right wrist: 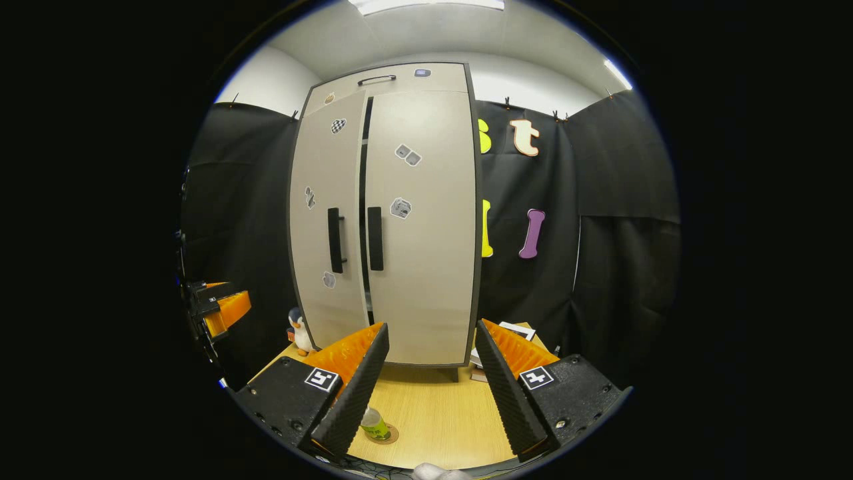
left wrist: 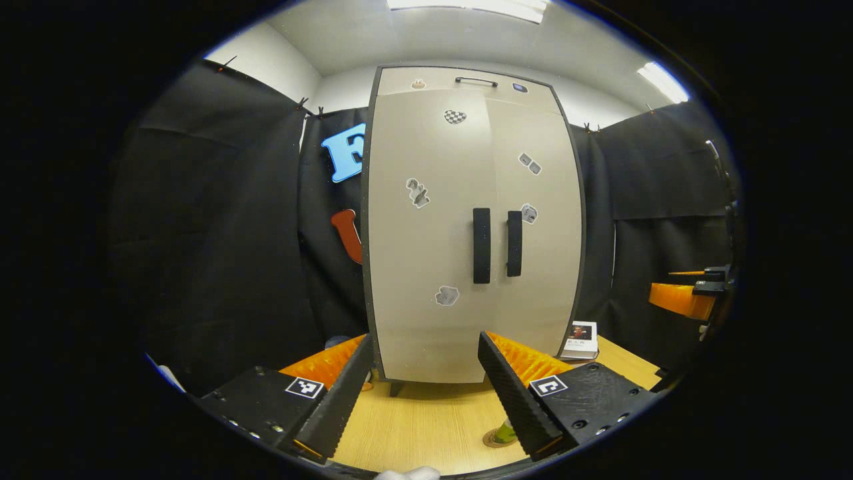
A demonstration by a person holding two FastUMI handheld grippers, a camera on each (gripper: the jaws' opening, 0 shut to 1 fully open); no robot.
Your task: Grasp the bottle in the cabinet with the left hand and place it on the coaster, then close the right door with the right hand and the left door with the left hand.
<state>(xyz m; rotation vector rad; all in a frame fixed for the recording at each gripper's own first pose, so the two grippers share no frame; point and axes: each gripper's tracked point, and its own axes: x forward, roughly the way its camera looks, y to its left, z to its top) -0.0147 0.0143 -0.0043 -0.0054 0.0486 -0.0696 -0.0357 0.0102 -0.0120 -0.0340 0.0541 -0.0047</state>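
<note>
Facing the tall beige two-door cabinet (left wrist: 474, 227), the left gripper (left wrist: 416, 393) has its jaws spread wide with nothing between them but bare worktop; neither finger touches anything. The right gripper (right wrist: 426, 393) is likewise wide open and empty. Its fingers frame the foot of the cabinet from a short way off.

In the left gripper view both doors lie flush, their two black vertical bar handles (left wrist: 481, 245) side by side at the centre seam. In the right gripper view a narrow dark gap runs down the seam — the left door (right wrist: 326, 220) stands slightly ajar, while the right door (right wrist: 423, 220) sits flat.

The small clear bottle with a green label (right wrist: 374, 424) stands upright on the round brown coaster (right wrist: 390, 437), long axis vertical and cap up, on the light wooden worktop (right wrist: 433, 413) in front of the cabinet, just beside the right gripper's left finger. In the left gripper view it is mostly hidden behind the right finger.

A toy penguin (right wrist: 299, 331) stands at the cabinet's left, and a small white box (left wrist: 580, 340) at its right.
</note>
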